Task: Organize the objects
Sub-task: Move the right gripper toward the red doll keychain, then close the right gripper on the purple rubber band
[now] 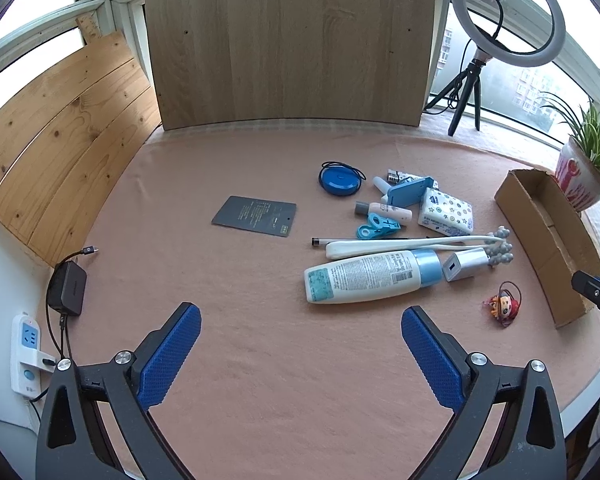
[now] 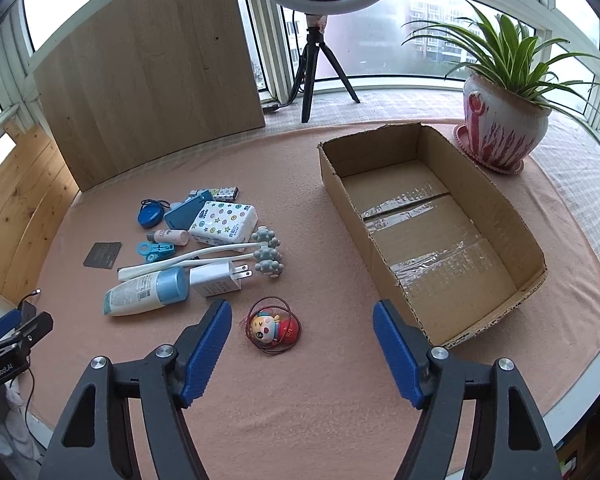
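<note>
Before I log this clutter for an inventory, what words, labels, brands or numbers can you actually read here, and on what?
"GenRobot.AI": white print on the left gripper body, seen from the right wrist.
Lotion bottle: printed text and a barcode, too small to read.
Dark card: pale lines of print, unreadable.
Tissue pack: blue logo and print, blurred.
Power strip: small marking, illegible.
Toy figure: mark on the red part, unclear.
</note>
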`<state>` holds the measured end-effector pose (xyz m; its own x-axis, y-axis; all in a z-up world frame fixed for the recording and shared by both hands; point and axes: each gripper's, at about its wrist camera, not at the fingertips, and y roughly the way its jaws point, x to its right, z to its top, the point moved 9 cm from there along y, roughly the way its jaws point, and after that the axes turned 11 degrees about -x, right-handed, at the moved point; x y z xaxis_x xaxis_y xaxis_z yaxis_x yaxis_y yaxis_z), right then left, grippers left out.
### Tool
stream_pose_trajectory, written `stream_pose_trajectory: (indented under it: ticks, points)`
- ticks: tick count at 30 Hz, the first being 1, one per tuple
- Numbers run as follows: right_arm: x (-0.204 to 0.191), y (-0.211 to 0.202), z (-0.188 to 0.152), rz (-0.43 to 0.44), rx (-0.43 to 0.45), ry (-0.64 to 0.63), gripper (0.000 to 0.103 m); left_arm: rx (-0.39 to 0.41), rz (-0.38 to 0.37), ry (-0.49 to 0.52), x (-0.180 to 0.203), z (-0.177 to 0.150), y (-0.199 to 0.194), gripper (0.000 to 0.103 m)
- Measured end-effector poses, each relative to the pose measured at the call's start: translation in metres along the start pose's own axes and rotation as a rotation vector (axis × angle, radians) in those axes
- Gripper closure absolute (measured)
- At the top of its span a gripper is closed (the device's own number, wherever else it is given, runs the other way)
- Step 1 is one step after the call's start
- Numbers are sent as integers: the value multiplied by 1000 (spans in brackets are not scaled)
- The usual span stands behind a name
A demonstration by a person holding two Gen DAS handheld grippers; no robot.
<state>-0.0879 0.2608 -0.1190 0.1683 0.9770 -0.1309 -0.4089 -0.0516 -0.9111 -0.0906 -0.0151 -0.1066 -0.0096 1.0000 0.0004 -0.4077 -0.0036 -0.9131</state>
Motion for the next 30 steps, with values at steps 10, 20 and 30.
stream_pose_trajectory:
  ticks: [10,20,30]
  points:
    - [-7,39,0,80,-132,-19,56,-28,-15,29,10,1,19,8]
    - [-13,85,5,132,-253,4,76,-40,-19,23,15,-5,24,8]
    - [-14,114,-1,173,-346,47,76,-53,-18,1,6,-13,25,9]
